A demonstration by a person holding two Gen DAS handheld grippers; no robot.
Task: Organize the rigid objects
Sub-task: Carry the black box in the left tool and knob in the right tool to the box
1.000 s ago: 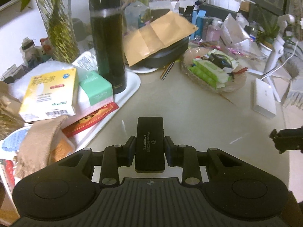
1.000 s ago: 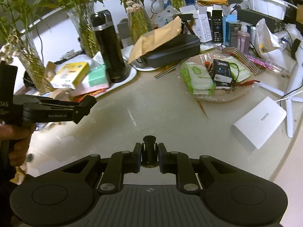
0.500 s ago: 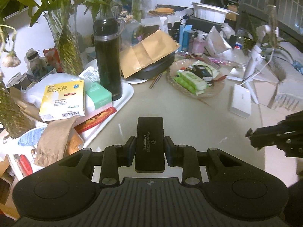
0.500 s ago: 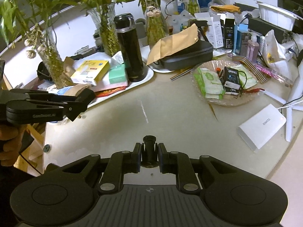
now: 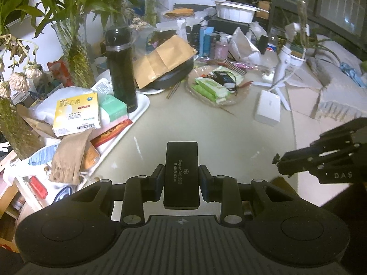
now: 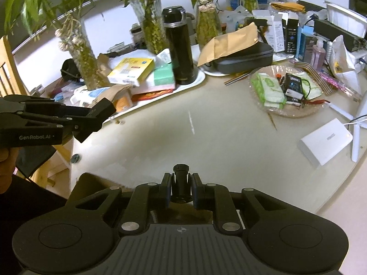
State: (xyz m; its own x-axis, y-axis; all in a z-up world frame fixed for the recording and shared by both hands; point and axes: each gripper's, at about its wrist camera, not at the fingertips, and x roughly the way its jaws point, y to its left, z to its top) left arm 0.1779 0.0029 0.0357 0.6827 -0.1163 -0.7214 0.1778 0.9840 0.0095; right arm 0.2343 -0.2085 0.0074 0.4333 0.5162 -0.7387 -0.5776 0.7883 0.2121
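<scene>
Dim indoor light is seen, brightest on the white wall [image 5: 23,29] at upper left. Strong fisheye bending and dark vignetting are noted at the edges. Soft focus throughout; a pale glare streak is caught on the tabletop [image 6: 190,121].

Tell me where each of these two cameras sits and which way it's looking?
Left wrist: on the left gripper, looking forward and down over the table; its fingers clamp a black box; the right gripper pokes in at right.
Right wrist: on the right gripper, same slant; its fingers clamp a black knob; the left gripper and a hand show at left.
Shared: black flask, tray, white box.
</scene>
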